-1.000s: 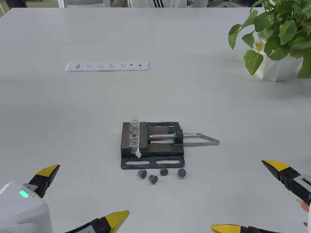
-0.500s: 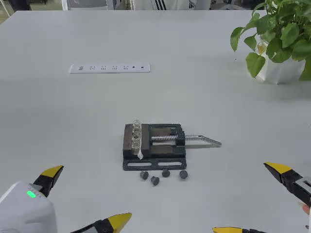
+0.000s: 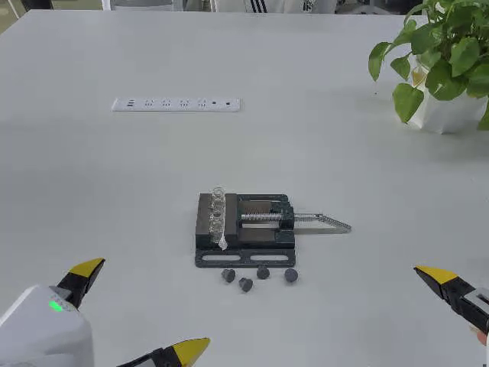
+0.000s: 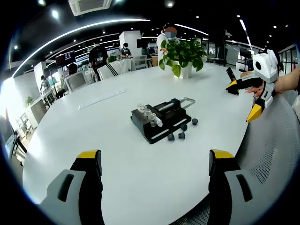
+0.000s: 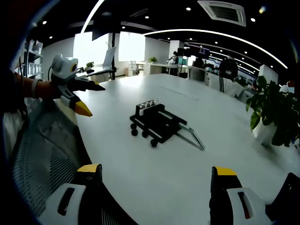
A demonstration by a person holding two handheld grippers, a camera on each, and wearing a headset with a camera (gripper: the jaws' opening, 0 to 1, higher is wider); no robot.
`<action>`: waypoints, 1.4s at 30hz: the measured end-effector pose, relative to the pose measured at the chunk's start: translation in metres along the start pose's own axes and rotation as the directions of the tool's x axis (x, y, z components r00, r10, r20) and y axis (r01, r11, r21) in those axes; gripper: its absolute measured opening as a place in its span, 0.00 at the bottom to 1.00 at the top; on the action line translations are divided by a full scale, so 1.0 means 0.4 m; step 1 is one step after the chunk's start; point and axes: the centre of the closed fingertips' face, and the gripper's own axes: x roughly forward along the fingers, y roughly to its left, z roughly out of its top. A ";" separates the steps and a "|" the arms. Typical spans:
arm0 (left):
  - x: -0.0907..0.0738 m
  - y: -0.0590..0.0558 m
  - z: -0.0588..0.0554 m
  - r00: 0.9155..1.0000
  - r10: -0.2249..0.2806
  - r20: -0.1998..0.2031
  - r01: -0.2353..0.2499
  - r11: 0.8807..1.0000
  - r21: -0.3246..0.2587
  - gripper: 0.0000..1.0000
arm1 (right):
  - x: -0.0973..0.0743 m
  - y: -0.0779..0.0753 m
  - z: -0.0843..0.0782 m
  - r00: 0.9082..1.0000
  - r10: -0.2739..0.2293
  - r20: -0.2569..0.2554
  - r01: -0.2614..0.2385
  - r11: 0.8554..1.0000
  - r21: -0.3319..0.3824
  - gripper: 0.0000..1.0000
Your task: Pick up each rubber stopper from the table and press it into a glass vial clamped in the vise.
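Found no legible text, label or number; only unreadable specks on the long white power strip point(image 3: 176, 104), far left.

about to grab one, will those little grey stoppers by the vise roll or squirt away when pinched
Probably light: each stopper is tiny beside the vise. They look round and lie loose on the smooth table, so a nudge may roll or skid one.

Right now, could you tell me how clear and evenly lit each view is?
Head view: soft even light, vise and stoppers sharp, faint shadows. Left gripper view: fisheye curves the table, strip lights glare overhead. Right gripper view: dimmer, bright panel blown out behind.
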 end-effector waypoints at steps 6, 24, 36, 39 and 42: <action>-0.001 0.000 0.004 1.000 0.006 0.009 -0.006 1.000 -0.006 0.94 | 0.007 0.024 -0.003 0.998 0.055 -0.035 -0.056 0.998 -0.033 0.94; 0.003 -0.007 0.013 0.999 -0.035 0.021 0.037 0.997 -0.070 0.96 | 0.105 -0.057 0.126 0.935 0.252 -0.248 -0.320 0.903 -0.288 0.72; 0.016 -0.001 0.032 0.998 -0.060 0.011 0.060 0.997 -0.044 0.96 | 0.196 -0.028 0.123 0.834 0.330 -0.441 -0.497 0.796 -0.344 0.56; 0.021 0.001 0.037 0.998 -0.062 0.003 0.062 0.998 -0.033 0.96 | 0.219 -0.026 0.113 0.817 0.333 -0.470 -0.519 0.780 -0.350 0.51; 0.024 0.009 0.043 0.999 -0.053 0.008 0.054 0.998 -0.030 0.96 | 0.238 -0.023 0.103 0.799 0.339 -0.497 -0.543 0.762 -0.352 0.44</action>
